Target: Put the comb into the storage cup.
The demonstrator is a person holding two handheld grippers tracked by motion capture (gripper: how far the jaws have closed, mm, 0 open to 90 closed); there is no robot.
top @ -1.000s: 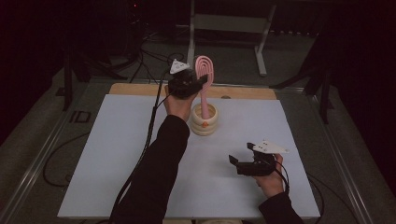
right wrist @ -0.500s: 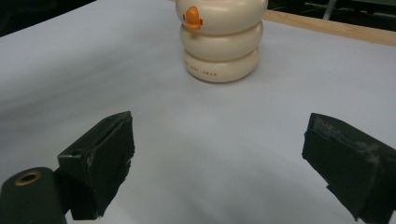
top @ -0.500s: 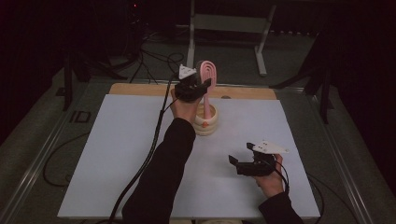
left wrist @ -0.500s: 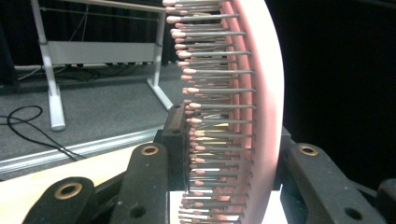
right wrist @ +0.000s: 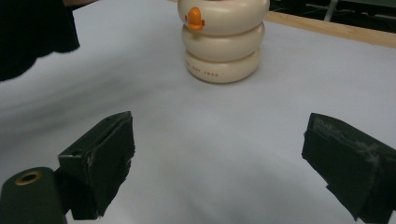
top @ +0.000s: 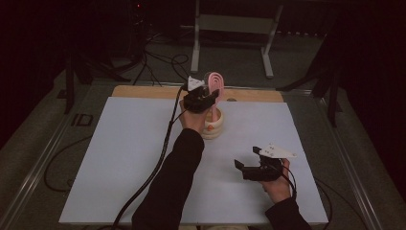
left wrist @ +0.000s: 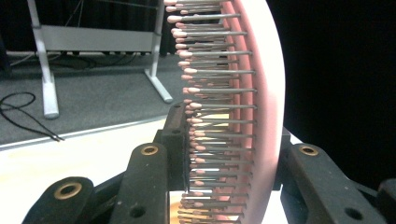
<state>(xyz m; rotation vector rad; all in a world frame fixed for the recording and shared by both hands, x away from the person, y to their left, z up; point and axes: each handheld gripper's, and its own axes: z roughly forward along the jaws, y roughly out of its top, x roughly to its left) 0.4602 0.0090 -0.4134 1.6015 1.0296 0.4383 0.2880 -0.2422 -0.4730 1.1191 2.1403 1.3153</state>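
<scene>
We have the pink hairbrush point(left wrist: 243, 107) clenched in the left gripper point(top: 203, 99), handle apparently entering the cream ringed holder point(right wrist: 222, 42). Seating and release remain; the right gripper point(top: 253, 168) waits with jaws apart at five o'clock.

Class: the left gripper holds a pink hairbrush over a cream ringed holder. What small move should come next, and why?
Probably ease the left gripper straight down: its jaws clamp the pink bristled hairbrush upright, handle already in the cream ringed holder, apparently not yet seated. The right gripper waits open.

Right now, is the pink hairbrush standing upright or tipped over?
Upright: the pink hairbrush stands head-up over the cream holder, clamped by the left gripper.
</scene>
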